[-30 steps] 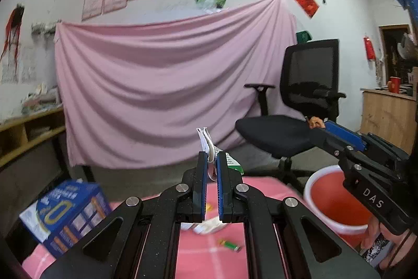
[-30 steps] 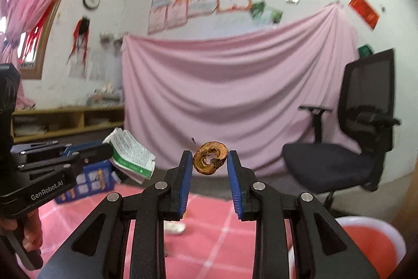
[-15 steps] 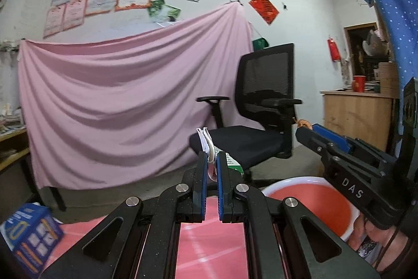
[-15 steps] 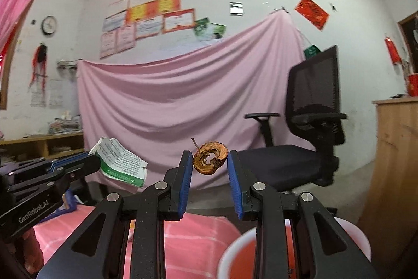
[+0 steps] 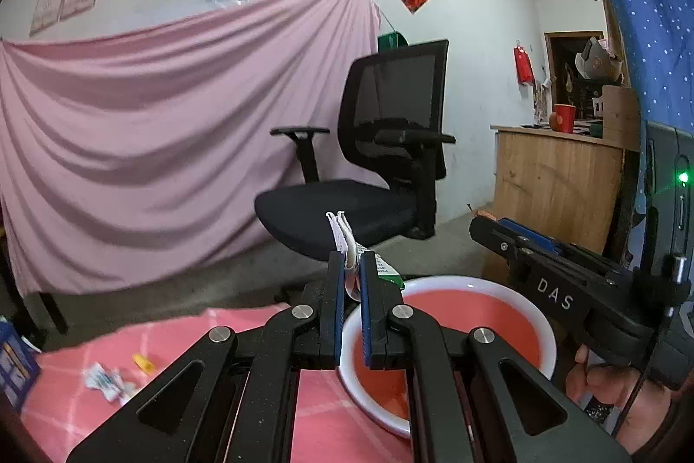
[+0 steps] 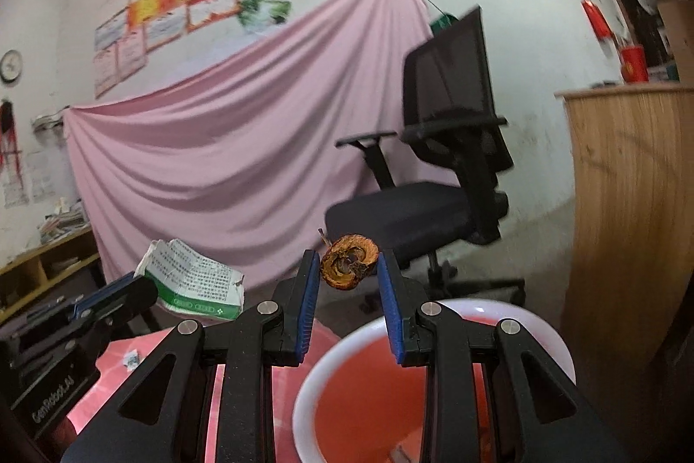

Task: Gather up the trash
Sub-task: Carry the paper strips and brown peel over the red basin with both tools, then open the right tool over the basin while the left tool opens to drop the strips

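My left gripper (image 5: 350,267) is shut on a flattened white and green paper carton (image 5: 347,246), held above the near rim of a red basin with a white rim (image 5: 451,282). The carton also shows in the right wrist view (image 6: 191,280). My right gripper (image 6: 348,272) is shut on a brown dried apple core (image 6: 349,261) and holds it over the basin (image 6: 325,372). The right gripper also shows in the left wrist view (image 5: 490,224), over the basin's right side.
The basin sits at the edge of a pink checked tablecloth (image 5: 182,337). A crumpled wrapper (image 5: 104,378) and a small yellow scrap (image 5: 143,361) lie on the cloth. A black office chair (image 5: 368,176) stands behind, a wooden counter (image 5: 559,181) at the right.
Both grippers have swung to the right with their loads. The basin has come under them and the blue box has slid to the left edge of view.
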Action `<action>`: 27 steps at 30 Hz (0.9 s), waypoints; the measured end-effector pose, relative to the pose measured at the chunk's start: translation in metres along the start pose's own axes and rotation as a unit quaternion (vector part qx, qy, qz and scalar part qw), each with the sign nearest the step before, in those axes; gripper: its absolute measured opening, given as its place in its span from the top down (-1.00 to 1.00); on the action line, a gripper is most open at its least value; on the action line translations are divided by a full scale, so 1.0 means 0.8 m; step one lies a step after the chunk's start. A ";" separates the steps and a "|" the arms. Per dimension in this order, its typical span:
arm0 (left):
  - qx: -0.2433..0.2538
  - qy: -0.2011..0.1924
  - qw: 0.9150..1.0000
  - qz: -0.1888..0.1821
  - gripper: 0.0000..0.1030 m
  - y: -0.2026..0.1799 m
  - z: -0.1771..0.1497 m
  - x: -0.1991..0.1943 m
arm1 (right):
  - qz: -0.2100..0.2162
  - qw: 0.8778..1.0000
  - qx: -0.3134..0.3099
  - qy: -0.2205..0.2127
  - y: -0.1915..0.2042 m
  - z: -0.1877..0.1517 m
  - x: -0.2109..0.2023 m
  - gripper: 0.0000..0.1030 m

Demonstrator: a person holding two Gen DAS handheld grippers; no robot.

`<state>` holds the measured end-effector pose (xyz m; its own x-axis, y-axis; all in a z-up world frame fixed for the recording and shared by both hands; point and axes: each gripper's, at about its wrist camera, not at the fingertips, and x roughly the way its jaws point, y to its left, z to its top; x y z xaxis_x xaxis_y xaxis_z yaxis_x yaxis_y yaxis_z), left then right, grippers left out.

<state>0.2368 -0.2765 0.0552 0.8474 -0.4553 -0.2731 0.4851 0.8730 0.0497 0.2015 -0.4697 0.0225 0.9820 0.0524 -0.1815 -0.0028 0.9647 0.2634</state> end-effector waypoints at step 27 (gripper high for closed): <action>-0.067 0.104 0.990 -0.066 0.80 0.006 -0.026 0.051 | -0.025 0.997 0.031 0.064 -0.026 -0.005 0.022 0.33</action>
<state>0.2695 -0.2870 0.0245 0.7090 -0.5339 -0.4608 0.5441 0.8298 -0.1242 0.2180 -0.4881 0.0099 0.9486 0.0400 -0.3139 0.0621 0.9492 0.3086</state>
